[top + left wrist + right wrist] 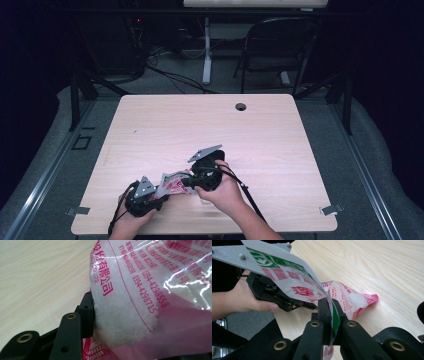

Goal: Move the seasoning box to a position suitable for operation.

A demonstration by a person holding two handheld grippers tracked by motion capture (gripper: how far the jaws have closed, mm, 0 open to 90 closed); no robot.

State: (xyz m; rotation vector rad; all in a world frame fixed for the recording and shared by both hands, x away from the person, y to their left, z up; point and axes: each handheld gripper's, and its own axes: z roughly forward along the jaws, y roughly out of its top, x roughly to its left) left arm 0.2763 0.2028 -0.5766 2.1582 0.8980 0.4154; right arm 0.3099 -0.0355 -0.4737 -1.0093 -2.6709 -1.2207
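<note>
— Both claws, what do they hold?
— Right gripper [331, 305] is closed on the plastic bag [347, 298]; left gripper [86, 312] pinches its other end, above the pale wood table [260, 135].
— Any writing?
— Red print "CO., LTD." and "0394-4298558".

A glossy, crinkled plastic bag [150, 290] printed in pink is seen, with coarse white grains packed inside. The surface [165, 125] is finished in pale, matt wood grain. Matt black plastic forms the right tool [331, 315], with brass-coloured rivets.
</note>
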